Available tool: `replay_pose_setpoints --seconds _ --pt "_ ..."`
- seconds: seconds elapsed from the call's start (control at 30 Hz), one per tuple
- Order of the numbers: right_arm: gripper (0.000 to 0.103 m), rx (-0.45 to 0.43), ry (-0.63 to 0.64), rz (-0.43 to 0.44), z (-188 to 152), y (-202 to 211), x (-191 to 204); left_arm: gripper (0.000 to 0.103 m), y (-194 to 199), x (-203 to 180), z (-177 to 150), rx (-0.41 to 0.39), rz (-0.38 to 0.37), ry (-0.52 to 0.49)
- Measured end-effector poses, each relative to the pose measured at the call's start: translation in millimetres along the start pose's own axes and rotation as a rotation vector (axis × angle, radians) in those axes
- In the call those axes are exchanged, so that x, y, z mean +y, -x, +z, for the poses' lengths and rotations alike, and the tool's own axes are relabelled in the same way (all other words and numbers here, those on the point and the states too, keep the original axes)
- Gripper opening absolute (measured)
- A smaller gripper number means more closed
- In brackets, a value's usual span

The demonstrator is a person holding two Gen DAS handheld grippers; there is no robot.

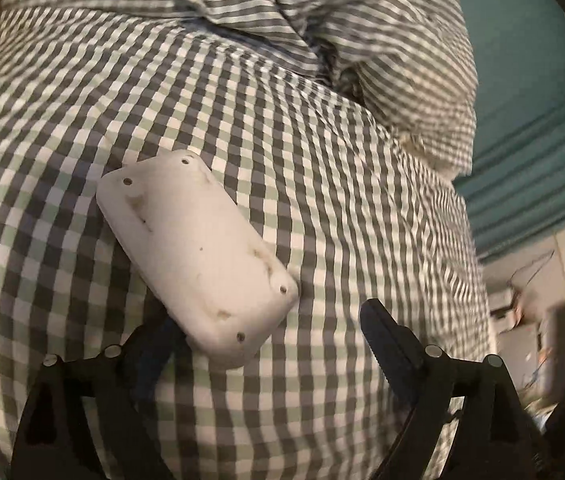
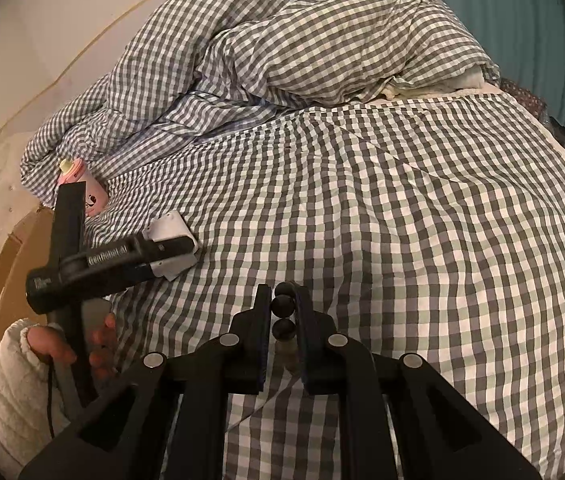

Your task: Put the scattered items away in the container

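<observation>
A white rounded plastic case [image 1: 198, 256] lies on the checked bedsheet [image 1: 322, 200], right in front of my left gripper [image 1: 266, 328]. The left gripper is open; its left finger is tucked under or beside the case's near end, its right finger [image 1: 386, 340] stands apart. In the right wrist view the same case [image 2: 170, 236] lies under the left gripper [image 2: 154, 252] at the left. My right gripper [image 2: 282, 312] is shut on a small black object with two round knobs [image 2: 282, 304], held above the sheet. A pink bottle [image 2: 82, 184] lies by the crumpled duvet. A cardboard box [image 2: 14, 248] stands at the far left.
A crumpled checked duvet [image 2: 282, 48] is heaped at the back of the bed. A teal curtain [image 2: 542, 20] hangs at the right. The bed's right edge [image 1: 478, 240] drops to a floor with clutter [image 1: 530, 320]. A person's hand in a white sleeve [image 2: 22, 360] holds the left gripper.
</observation>
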State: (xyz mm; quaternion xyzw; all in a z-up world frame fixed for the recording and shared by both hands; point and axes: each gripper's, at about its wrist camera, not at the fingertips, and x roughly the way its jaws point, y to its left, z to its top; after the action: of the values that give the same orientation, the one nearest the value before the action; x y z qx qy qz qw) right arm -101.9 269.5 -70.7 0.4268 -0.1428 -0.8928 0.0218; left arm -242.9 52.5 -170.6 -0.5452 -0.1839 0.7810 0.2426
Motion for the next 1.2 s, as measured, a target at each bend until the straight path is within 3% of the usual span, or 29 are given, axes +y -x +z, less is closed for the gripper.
replay_pose_setpoints --seconds 0.07,0.1,0.2,0.33,0.5,0.57,0.63,0.73,0.77,0.83,0.87,0.97,1.07,1.1,1.13,1.2 --pt "0.011 0.006 -0.003 -0.002 0.1 -2.4 -0.7 0.075 -2.5 0.3 4.0 0.006 0.063 0.011" --pt "0.011 0.008 -0.004 -0.002 0.4 -3.3 -0.4 0.051 -1.9 0.3 5.3 0.002 0.111 0.009" --pt "0.011 0.010 0.001 -0.003 2.4 -4.0 1.4 0.037 9.4 0.8 4.9 -0.025 0.101 0.014" --pt "0.011 0.010 0.021 -0.002 3.1 -2.2 8.8 0.027 29.6 -18.1 -2.0 -0.100 0.193 -0.110" --pt "0.011 -0.005 0.044 0.002 4.1 5.6 20.5 0.021 45.1 -50.7 -18.2 -0.110 0.248 -0.273" --pt "0.011 -0.015 0.053 0.008 3.9 9.5 25.2 0.021 41.7 -58.6 -23.7 -0.072 0.271 -0.323" --pt "0.011 -0.021 0.059 0.012 2.7 12.3 27.8 0.021 30.3 -58.9 -22.9 -0.039 0.296 -0.336" --pt "0.011 -0.016 0.061 0.015 -0.2 14.3 27.8 0.023 22.0 -59.6 -16.6 -0.076 0.314 -0.346" --pt "0.011 -0.015 0.060 0.016 -0.5 15.0 26.5 0.026 18.9 -57.1 -12.5 -0.076 0.342 -0.331" --pt "0.011 -0.017 0.050 0.009 0.0 17.3 23.6 0.062 6.3 -53.3 -3.7 -0.054 0.389 -0.311" --pt "0.011 -0.022 0.044 0.010 1.0 18.8 22.0 0.066 -5.6 -47.8 -0.2 -0.006 0.401 -0.293" --pt "0.011 -0.026 0.037 0.008 2.8 21.5 18.8 0.059 -21.5 -38.3 -1.2 0.003 0.459 -0.297" --pt "0.011 -0.025 0.035 0.004 3.3 22.2 17.1 0.054 -9.7 -39.4 -4.1 -0.013 0.430 -0.284" --pt "0.011 -0.025 0.036 0.004 3.7 22.6 17.8 0.038 -3.7 -40.8 -5.1 -0.024 0.416 -0.274" --pt "0.011 -0.028 0.040 0.002 3.6 23.7 19.9 0.030 6.3 -43.7 -7.9 -0.051 0.398 -0.271" --pt "0.011 -0.031 0.050 0.004 2.9 25.9 25.2 0.026 23.4 -52.9 -12.4 -0.073 0.368 -0.290"
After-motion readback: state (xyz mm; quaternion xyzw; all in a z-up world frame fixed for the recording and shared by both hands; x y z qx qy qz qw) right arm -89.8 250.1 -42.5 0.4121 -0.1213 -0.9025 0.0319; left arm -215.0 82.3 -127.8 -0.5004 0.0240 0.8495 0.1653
